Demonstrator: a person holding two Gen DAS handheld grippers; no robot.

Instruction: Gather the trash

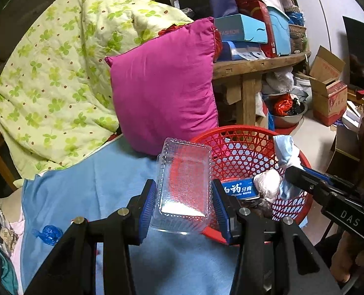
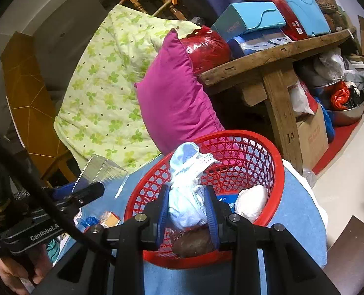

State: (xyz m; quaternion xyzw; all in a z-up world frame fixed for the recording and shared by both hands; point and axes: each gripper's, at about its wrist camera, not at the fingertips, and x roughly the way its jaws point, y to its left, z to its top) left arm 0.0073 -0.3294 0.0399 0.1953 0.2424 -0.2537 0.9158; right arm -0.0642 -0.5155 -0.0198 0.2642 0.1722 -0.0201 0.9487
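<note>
My left gripper (image 1: 184,201) is shut on a clear plastic clamshell box (image 1: 184,184), held over the near left rim of the red mesh basket (image 1: 245,147). In the right wrist view my right gripper (image 2: 188,211) is shut on a crumpled blue and white face mask wad (image 2: 189,184), above the inside of the red basket (image 2: 268,145). Inside the basket lie a blue toothpaste box (image 1: 238,188), a white crumpled wad (image 2: 252,202) and a dark brown lump (image 2: 193,244). The right gripper with the mask (image 1: 286,154) shows at the basket's right side in the left wrist view.
The basket stands on a blue sheet (image 1: 88,184). Behind it lean a magenta pillow (image 1: 164,86) and a green-patterned quilt (image 1: 59,73). A blue wrapper (image 1: 48,233) and small scraps (image 2: 108,218) lie on the sheet. A wooden bench (image 2: 275,56) loaded with boxes stands at the right.
</note>
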